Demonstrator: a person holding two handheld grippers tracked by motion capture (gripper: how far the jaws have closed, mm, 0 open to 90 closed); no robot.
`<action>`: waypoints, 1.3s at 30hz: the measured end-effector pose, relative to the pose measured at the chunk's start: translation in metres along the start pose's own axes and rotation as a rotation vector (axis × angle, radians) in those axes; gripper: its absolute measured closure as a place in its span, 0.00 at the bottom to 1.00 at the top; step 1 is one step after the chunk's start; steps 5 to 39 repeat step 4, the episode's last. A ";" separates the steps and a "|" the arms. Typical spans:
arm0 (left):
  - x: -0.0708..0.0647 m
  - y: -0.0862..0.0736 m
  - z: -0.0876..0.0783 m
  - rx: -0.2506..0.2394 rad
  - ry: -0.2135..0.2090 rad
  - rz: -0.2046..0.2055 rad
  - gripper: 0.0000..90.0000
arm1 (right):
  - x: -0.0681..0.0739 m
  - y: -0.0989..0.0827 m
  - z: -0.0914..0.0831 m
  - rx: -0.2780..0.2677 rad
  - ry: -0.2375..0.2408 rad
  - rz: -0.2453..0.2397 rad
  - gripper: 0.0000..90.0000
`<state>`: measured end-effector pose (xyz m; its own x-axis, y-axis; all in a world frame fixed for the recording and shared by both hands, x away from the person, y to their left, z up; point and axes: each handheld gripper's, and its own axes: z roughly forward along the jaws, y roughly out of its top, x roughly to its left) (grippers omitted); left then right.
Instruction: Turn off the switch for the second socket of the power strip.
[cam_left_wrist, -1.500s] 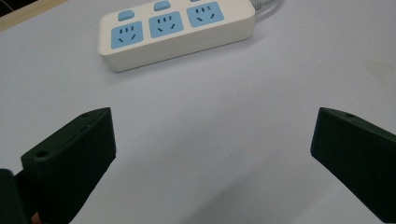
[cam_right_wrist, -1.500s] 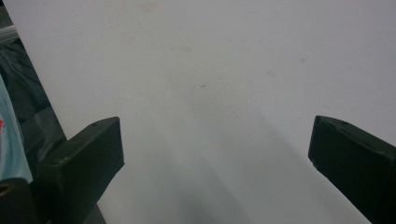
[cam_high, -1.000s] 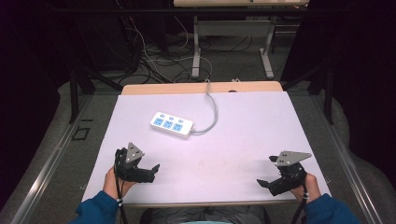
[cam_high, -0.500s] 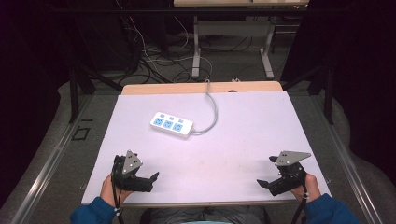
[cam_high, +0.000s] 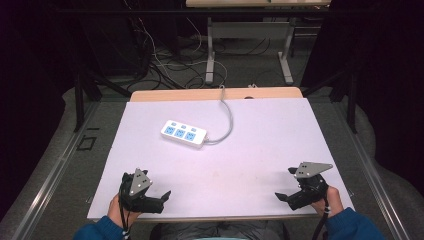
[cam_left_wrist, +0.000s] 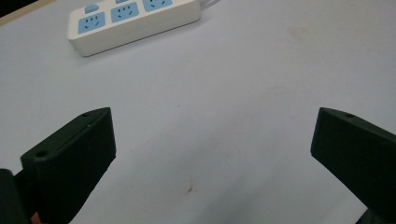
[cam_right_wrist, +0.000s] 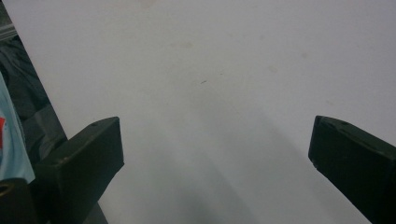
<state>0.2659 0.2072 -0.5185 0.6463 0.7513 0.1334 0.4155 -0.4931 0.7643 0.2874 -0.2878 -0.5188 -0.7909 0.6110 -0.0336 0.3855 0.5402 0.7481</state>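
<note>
White plastic forms the one power strip (cam_high: 184, 133) on the table (cam_high: 260, 145): a long, rounded block with three pale blue socket faces in a row and, in the left gripper view, a small blue button at one end. One grey cord (cam_high: 227, 117) is seen curving from its end to the far table edge. The table top is covered by a smooth, matt, pale lilac sheet with a few faint stains; a strip of bare wood shows along the far edge.

Two grippers are held, one in each hand, near the table's near edge and well apart from each other. Each is black, with blocky, flat-faced jaws, and each carries one grey three-cornered plate on top.

The left gripper (cam_high: 161, 196) is seen with its jaws spread wide. Nothing is held between them and nothing is touched; bare sheet lies in the gap. In the left gripper view the power strip (cam_left_wrist: 133, 21) lies well ahead of the jaws, beyond and above the left-hand jaw tip, angled across the sheet.

The right gripper (cam_high: 283, 196) is likewise shown with jaws spread wide, empty, over bare sheet. In the right gripper view the table's edge runs just outside the left-hand jaw, with dark cloth beyond it.

Blue sleeves are seen at both wrists.
</note>
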 end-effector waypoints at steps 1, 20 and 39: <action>0.000 0.000 0.000 0.004 -0.004 -0.001 0.00 | 0.000 0.000 0.000 -0.001 -0.001 -0.001 0.03; -0.001 0.000 0.001 0.006 -0.006 0.004 0.00 | -0.001 0.000 -0.001 0.004 0.003 0.002 0.03; -0.001 0.000 0.001 0.006 -0.006 0.004 0.00 | -0.001 0.000 -0.001 0.004 0.003 0.002 0.03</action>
